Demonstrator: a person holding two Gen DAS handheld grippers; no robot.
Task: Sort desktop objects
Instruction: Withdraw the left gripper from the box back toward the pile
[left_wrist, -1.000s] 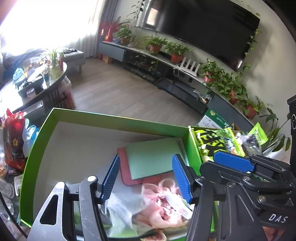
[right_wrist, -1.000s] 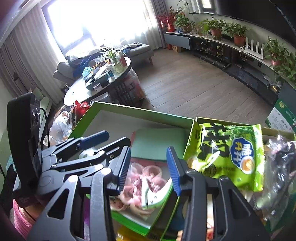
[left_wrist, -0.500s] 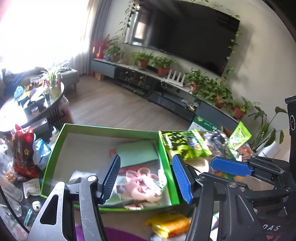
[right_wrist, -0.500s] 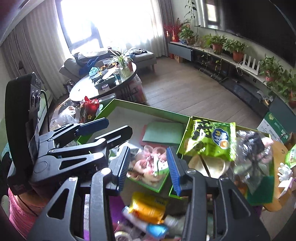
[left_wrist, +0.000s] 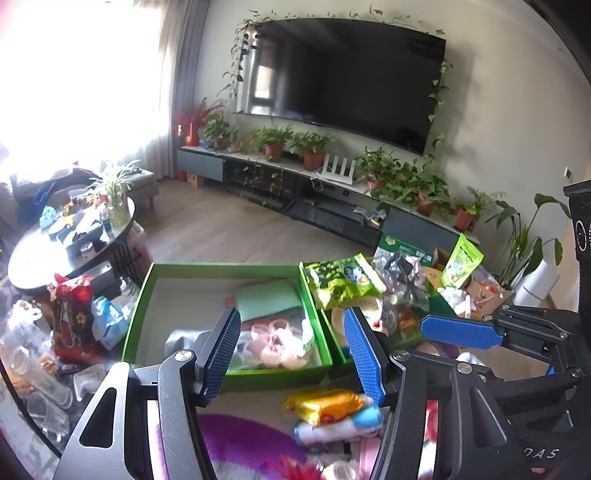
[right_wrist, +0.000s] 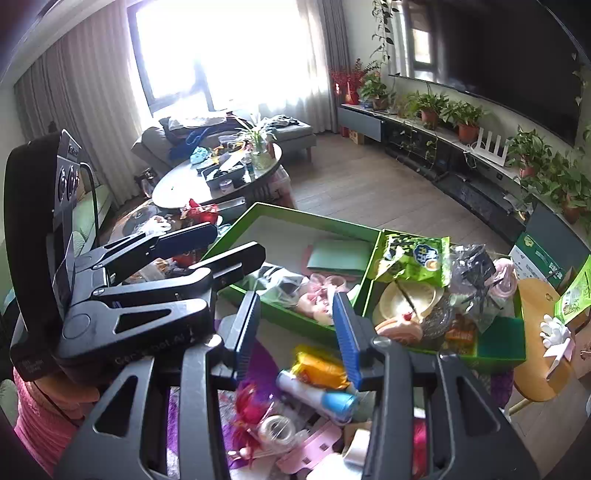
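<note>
1. Stuff left to sort: a small pile sits just below and ahead of my right gripper (right_wrist: 295, 332). There's a yellow-orange snack packet (right_wrist: 319, 369), a white tube with a blue cap (right_wrist: 317, 397), a roll of clear tape (right_wrist: 277, 430), something fuzzy and magenta, and some pink bits I can't make out. None of it is boxed yet.
2. Right gripper fingers are spread wide with nothing between them. The packet sits just under the right-hand fingertip.
3. Left gripper (left_wrist: 291, 354) is the same deal: wide open and empty, hovering above that pile. The same snack packet (left_wrist: 325, 404) shows low between its fingers.
4. Beyond the fingertips is the left green box (left_wrist: 147, 295), partly filled: a green card, a pink one under it, and bagged pink things at the near end. Lots of bare floor in there.
5. Beside it, past my right fingers, is the right green box (right_wrist: 498, 352), crammed with a green snack bag (right_wrist: 417, 258), a round cream thing and crinkly wrappers.
6. My guess: we're past halfway, with both boxes loaded and that near pile remaining. Probably the packet next.
</note>
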